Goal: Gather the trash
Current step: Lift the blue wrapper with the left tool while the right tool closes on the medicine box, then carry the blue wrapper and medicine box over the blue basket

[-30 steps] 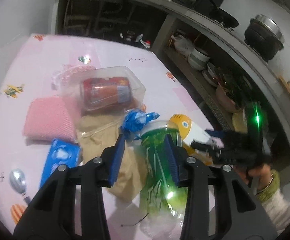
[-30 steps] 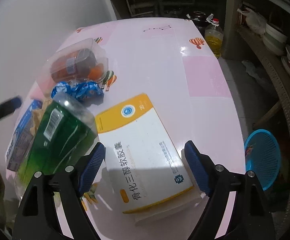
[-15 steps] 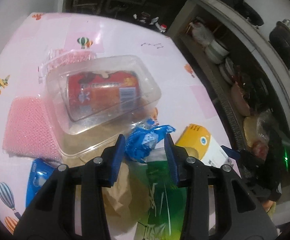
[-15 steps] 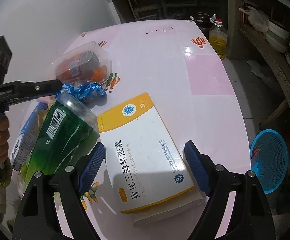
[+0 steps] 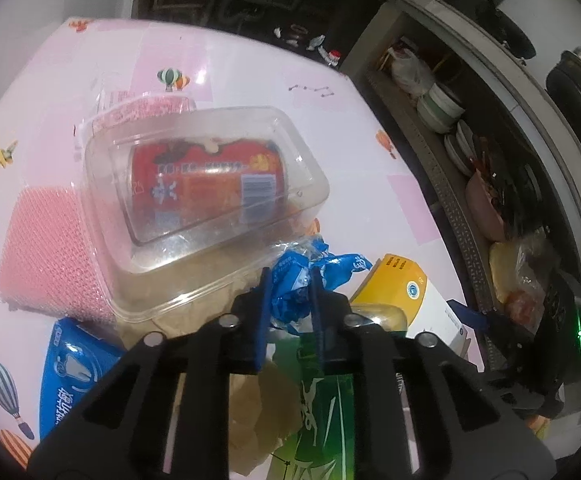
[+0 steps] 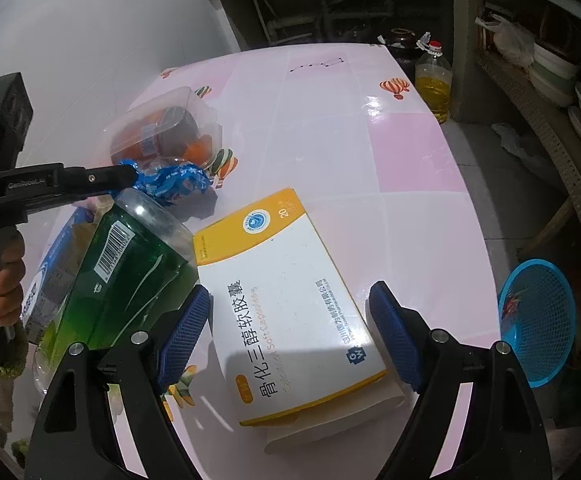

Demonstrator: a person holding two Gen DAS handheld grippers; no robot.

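Note:
A crumpled blue wrapper (image 5: 330,268) lies between a clear plastic box holding a red can (image 5: 206,192) and a green bottle (image 5: 322,420). My left gripper (image 5: 290,284) has its jaws closing, and the pads press the wrapper's near end. The right wrist view shows that gripper (image 6: 126,172) from the side, meeting the wrapper (image 6: 174,182) above the green bottle (image 6: 122,280). My right gripper (image 6: 288,290) stands open, astride a yellow and white medicine box (image 6: 286,300) lying flat on the pink table (image 6: 370,140).
A pink mesh cloth (image 5: 42,248), a blue tissue pack (image 5: 74,368) and brown paper (image 5: 258,408) lie at the left. Off the table's right edge, a blue basket (image 6: 538,320) sits on the floor, an oil bottle (image 6: 432,80) farther back. Shelves with bowls (image 5: 442,104) line the right.
My left gripper moved forward from over the green bottle to the blue wrapper, and its jaws narrowed onto it. The right gripper and the medicine box kept still.

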